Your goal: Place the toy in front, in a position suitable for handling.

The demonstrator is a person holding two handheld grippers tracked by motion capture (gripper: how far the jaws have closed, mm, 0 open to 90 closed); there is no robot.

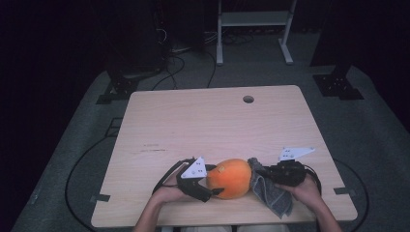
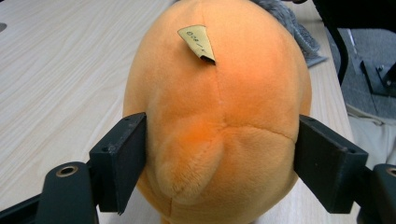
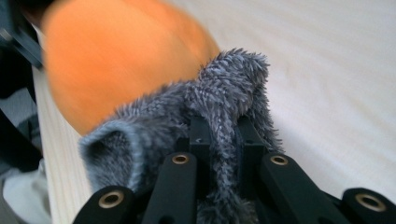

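A pale wooden table (image 1: 217, 125) fills the middle of the high view, standing on grey carpet with a white metal frame (image 1: 254, 29) and dark cables beyond its far edge, and a small round hole (image 1: 248, 99) near its far side. Close to the near edge lies an orange plush toy (image 1: 231, 178), rounded like a fruit, resting on the tabletop between the two hands. The left gripper (image 1: 212, 186) comes in from the toy's left, held by the left hand (image 1: 169, 192); in the left gripper view its two black jaws stand wide apart and press against either flank of the plush toy (image 2: 219, 116), gripping it across its width. A grey fuzzy cloth (image 1: 270, 188) hangs against the toy's right side and drapes down toward the table's near edge. The right gripper (image 1: 270, 175), held by the right hand (image 1: 304, 191), has this cloth: in the right gripper view the jaws are nearly closed with a fold of the grey fuzzy cloth (image 3: 219, 107) pinched between them, the orange toy blurred just behind it. On the toy's upper surface sits a small tan paper label (image 2: 198, 42) with handwriting too small to read.
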